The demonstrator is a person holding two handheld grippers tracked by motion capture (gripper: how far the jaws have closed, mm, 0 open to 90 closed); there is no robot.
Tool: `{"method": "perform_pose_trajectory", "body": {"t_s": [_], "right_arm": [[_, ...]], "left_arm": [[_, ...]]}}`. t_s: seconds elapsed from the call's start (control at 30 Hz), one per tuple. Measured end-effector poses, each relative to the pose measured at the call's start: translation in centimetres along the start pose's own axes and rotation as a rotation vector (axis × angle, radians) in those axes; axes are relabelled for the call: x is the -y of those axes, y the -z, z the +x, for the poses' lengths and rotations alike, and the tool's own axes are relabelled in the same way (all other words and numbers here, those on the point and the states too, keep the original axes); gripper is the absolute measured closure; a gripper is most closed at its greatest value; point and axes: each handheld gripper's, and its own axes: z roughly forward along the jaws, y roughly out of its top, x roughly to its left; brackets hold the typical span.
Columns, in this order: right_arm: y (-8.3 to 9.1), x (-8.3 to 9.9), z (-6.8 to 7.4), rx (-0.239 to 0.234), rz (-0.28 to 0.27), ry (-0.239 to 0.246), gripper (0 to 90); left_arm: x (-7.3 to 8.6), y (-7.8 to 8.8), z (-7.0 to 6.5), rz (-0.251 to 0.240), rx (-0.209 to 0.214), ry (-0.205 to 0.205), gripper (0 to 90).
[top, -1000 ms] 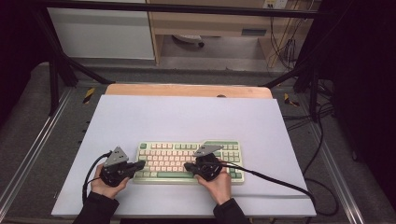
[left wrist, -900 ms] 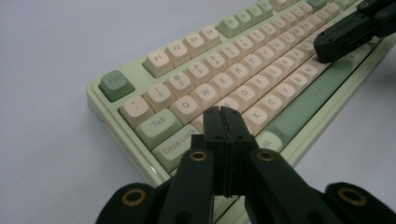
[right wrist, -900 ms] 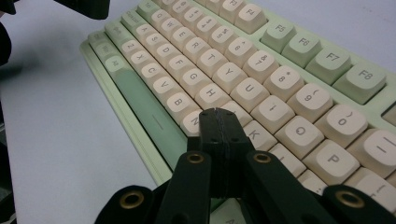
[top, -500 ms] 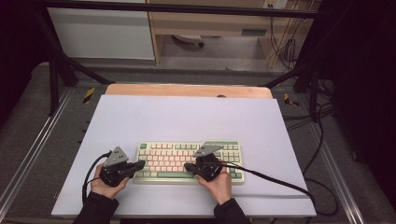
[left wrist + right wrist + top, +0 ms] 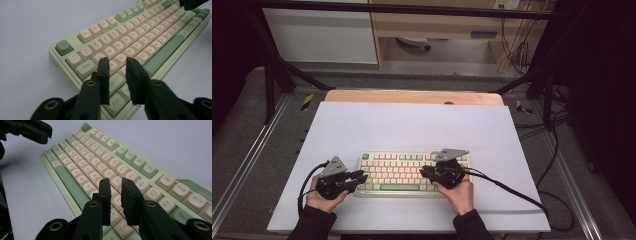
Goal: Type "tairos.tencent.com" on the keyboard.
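The left gripper point(image 5: 358, 176) sits at the left end of the keyboard point(image 5: 404, 172), low over the near corner. Its jaws have just been opening. They now stand a little apart, with nothing between them. In the left gripper view they hang over the A and S keys point(image 5: 117, 58); if they touch the keys, I can't tell.

The keyboard lies flat on the white table point(image 5: 412, 125), near the person and a bit right of the middle. It is green with cream keys. It looks hard and stiff, so it should not bend. It is probably a bit heavy for one gripper alone. The keys look smooth, and they would sink or could pop off if squeezed. The best places to hold it are the two short ends of the green case, one gripper on each end, not on the keys.

The right gripper point(image 5: 426, 173) sits over the right part of the keyboard. Its jaws have also just been opening, and they are a narrow gap apart, holding nothing. In the right gripper view they hover above the cream keys point(image 5: 110, 173).
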Motion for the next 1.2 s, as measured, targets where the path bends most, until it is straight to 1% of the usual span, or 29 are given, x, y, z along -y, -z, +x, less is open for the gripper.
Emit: {"method": "perform_pose_trajectory", "body": {"t_s": [0.1,0.2,0.27,0.3,0.33,0.37,0.43,0.47,0.53,0.63,0.73,0.8,0.83,0.9,1.0,1.07,1.1,1.17,1.2], "right_arm": [[1.0,0.4,-0.8,0.022,-0.001,-0.013,65.3],[1.9,1.0,-1.6,0.040,-0.007,-0.026,52.6],[2.7,1.4,-2.1,0.059,-0.018,-0.025,42.8],[3.0,1.7,-2.4,0.064,-0.013,-0.025,37.7],[3.4,1.9,-2.7,0.065,-0.007,-0.034,35.4],[3.7,2.2,-2.9,0.072,-0.010,-0.032,32.4],[4.4,2.9,-3.5,0.087,-0.024,-0.038,24.6],[4.7,3.2,-3.8,0.087,-0.023,-0.041,21.1],[5.3,3.9,-4.4,0.102,-0.019,-0.047,13.8],[6.2,5.0,-5.2,0.121,-0.007,-0.059,8.7],[7.1,6.1,-5.9,0.135,-0.010,-0.076,4.9],[7.6,6.9,-6.3,0.131,-0.014,-0.096,3.2],[7.8,7.3,-6.6,0.129,-0.022,-0.100,2.7],[8.3,8.1,-6.9,0.124,-0.028,-0.127,2.1],[8.9,9.3,-7.5,0.112,-0.009,-0.150,0.5],[9.1,10.0,-7.7,0.111,0.001,-0.147,0.5],[9.2,10.2,-7.7,0.112,-0.001,-0.143,0.5],[9.3,10.6,-7.8,0.109,-0.007,-0.155,0.5],[9.3,10.7,-7.9,0.113,-0.003,-0.149,0.4]], "left_arm": [[0.1,0.2,0.1,0.005,-0.006,-0.004,58.2],[0.2,0.2,0.4,0.016,-0.010,-0.004,48.5],[0.3,0.2,0.5,0.026,-0.015,-0.008,43.0],[0.4,0.2,0.6,0.031,-0.018,-0.010,40.2],[0.5,0.2,0.7,0.035,-0.019,-0.009,38.2],[0.6,0.2,0.8,0.041,-0.020,-0.009,36.7],[0.7,0.2,0.9,0.049,-0.015,-0.009,31.4],[0.8,0.2,0.9,0.052,-0.013,-0.009,28.6],[1.0,0.2,1.0,0.061,-0.011,-0.011,22.6],[1.4,0.1,1.2,0.078,-0.009,-0.015,14.0],[1.9,0.2,1.5,0.089,-0.015,-0.021,8.9],[2.3,0.4,1.6,0.091,-0.020,-0.025,6.0],[2.5,0.5,1.7,0.088,-0.023,-0.024,5.7],[2.8,0.7,1.9,0.081,-0.020,-0.018,5.7],[3.3,0.9,2.2,0.075,-0.017,-0.006,5.8],[3.5,1.0,2.3,0.074,-0.013,-0.006,6.5],[3.6,1.0,2.3,0.074,-0.009,-0.007,6.9],[3.7,0.9,2.3,0.080,-0.007,-0.013,7.1],[3.8,0.8,2.3,0.084,-0.009,-0.014,7.1]]}}
